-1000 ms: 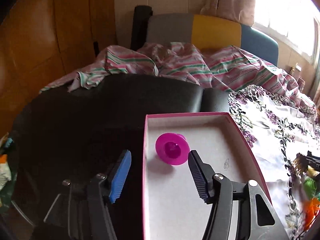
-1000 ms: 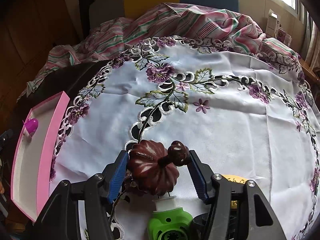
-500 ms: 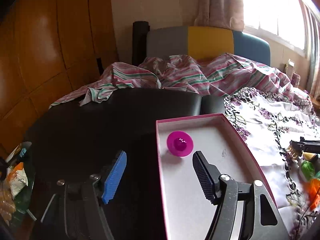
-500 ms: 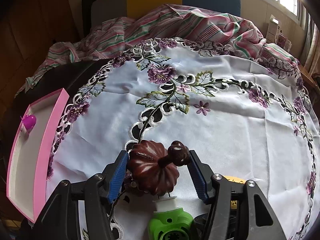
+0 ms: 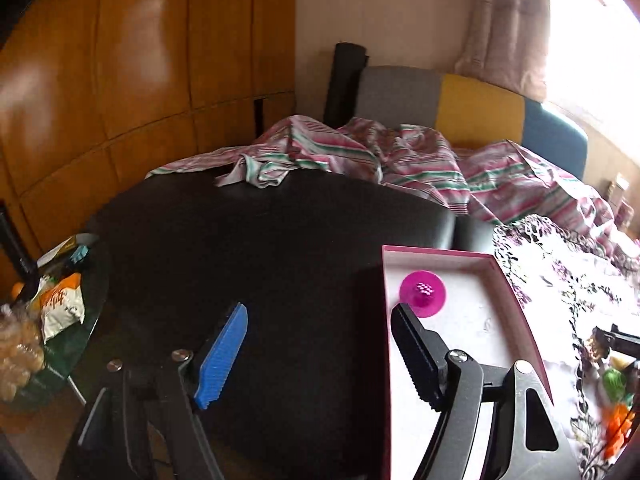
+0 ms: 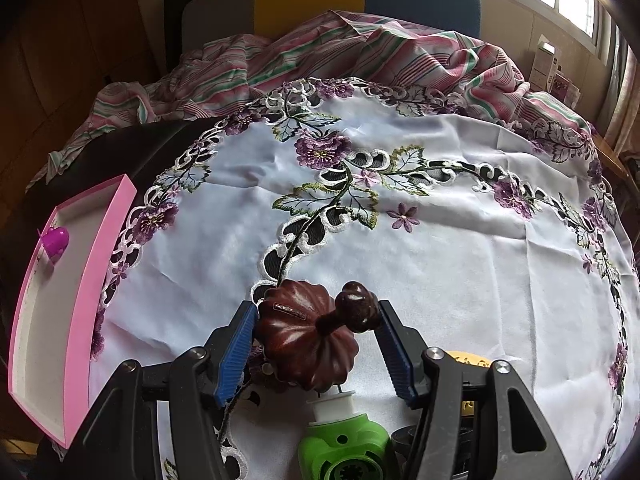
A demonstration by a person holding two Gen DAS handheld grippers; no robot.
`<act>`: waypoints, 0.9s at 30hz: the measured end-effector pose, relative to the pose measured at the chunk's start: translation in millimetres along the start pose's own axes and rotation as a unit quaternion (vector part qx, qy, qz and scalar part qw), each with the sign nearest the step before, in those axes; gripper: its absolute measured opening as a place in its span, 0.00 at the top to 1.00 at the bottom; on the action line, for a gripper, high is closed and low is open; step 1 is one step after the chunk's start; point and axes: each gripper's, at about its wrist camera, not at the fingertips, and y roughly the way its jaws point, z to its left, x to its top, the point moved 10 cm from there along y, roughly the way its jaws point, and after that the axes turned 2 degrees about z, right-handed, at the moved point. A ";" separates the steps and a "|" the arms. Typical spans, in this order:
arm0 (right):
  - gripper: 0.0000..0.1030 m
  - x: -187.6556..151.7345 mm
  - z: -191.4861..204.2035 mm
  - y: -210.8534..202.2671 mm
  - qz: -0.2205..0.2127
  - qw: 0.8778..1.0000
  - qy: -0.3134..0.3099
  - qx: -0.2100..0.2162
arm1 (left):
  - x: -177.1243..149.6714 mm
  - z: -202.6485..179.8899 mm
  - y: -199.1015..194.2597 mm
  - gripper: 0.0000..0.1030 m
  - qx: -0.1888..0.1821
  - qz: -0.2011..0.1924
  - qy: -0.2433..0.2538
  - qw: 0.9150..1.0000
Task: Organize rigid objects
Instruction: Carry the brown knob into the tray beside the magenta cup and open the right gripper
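A magenta plastic piece [image 5: 423, 293] lies in the far left corner of a shallow pink box [image 5: 436, 254]. My left gripper [image 5: 318, 314] hangs back from it over the black tabletop. Its jaws are opening and nothing is between them. In the right wrist view, my right gripper [image 6: 316, 312] is shut on a dark brown pumpkin-shaped wooden piece [image 6: 304, 344]. One pad touches the body and the other touches the knob. The piece is held just above the embroidered white cloth [image 6: 420, 240]. The pink box [image 6: 108, 232] with the magenta piece [image 6: 56, 240] sits at the far left.
A green punch [image 6: 344, 444] and a yellow thing [image 6: 468, 360] lie under the right gripper. A striped cloth [image 5: 400, 160] is heaped at the back in front of a chair. A low glass table with snack bags [image 5: 60, 308] stands to the left.
My left gripper has drawn back and up from the pink box with its jaws spreading wider. The magenta piece stays in the box. The right gripper has not moved.
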 end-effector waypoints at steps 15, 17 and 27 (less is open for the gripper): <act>0.41 -1.5 37.7 -9.7 -0.006 0.999 -0.012 0.034 | -0.2 57.1 -6.5 0.27 0.038 0.000 -0.060 0.997; 0.41 -0.8 46.7 -13.8 -0.010 0.999 -0.015 0.042 | 0.5 61.1 -7.3 0.27 0.039 0.000 -0.061 0.997; 0.42 5.9 103.4 -39.3 -0.038 0.994 -0.032 0.096 | 3.9 70.3 -11.6 0.27 0.042 -0.008 -0.062 0.997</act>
